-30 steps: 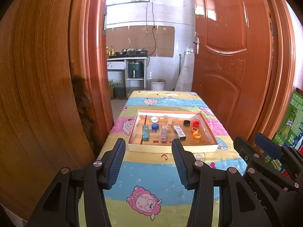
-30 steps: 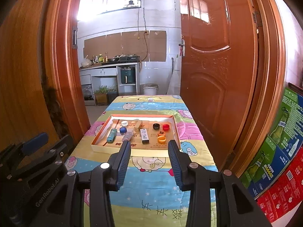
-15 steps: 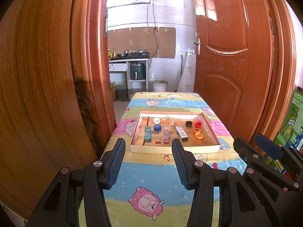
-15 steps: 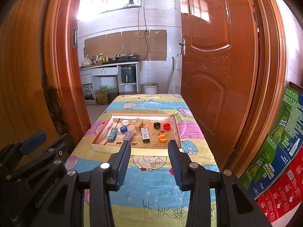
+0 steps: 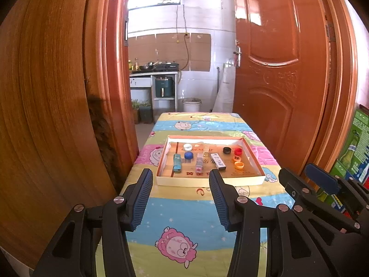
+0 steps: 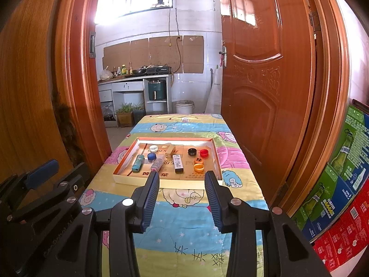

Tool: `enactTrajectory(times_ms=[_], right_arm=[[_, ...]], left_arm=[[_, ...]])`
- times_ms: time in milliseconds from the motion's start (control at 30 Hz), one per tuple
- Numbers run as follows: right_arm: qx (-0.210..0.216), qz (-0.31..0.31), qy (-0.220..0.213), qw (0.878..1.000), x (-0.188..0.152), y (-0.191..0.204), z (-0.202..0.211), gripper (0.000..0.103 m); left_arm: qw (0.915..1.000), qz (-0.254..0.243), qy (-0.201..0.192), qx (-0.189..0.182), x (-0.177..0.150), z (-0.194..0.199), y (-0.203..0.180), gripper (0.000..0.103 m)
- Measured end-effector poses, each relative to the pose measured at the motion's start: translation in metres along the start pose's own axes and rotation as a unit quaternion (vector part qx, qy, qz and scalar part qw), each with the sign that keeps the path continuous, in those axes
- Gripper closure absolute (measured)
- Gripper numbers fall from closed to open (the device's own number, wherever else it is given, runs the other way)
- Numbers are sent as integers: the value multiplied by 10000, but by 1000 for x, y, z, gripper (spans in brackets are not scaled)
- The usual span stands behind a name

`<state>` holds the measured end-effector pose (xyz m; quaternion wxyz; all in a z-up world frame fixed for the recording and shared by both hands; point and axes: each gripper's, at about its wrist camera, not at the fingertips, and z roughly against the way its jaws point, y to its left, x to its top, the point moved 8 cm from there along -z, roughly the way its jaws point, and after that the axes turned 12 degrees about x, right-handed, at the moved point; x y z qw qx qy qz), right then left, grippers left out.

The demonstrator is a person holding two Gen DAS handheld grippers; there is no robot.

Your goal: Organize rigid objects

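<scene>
Two grippers, left gripper [image 5: 181, 204] and right gripper [image 6: 182, 199], hover low over the desk [image 5: 184, 210] on the near side of the shallow box tray [image 5: 207, 181], well apart from it. Both sets of jaws spread wide, released, holding nothing and touching nothing.

All the small rigid things lie inside the tray:
- teal lighter [image 5: 177, 163] near tray's left wall
- blue cap [image 5: 188, 155] and white cap [image 5: 187, 147] just beyond the lighter
- clear pink-ended lighter [image 5: 199, 165] around tray's middle
- white USB-like stick [image 5: 218, 161] right of that
- black cap [image 5: 227, 150], red cap [image 5: 238, 151], two orange caps [image 5: 239, 165] toward tray's right wall

Already loosely grouped: long items left and centre, caps right. Fits either a sort about to go on or a finished one; can't settle which.

Any pick inside the tray, judged: come in from above to clear the tray's near wall, line jaws across the narrow side of long items, centre on caps, and keep clear of neighbours, since the orange caps sit very close together.
</scene>
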<state>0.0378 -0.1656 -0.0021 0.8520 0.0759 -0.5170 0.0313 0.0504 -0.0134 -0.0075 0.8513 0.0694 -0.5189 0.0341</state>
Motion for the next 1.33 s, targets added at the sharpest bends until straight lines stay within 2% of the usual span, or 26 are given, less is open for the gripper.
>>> enactTrajectory(times_ms=[1333], right_arm=[[78,-3,108,9999,-5,5,-4,62]], left_arm=[[10000,29,27,-23,-5,-3,3,50]])
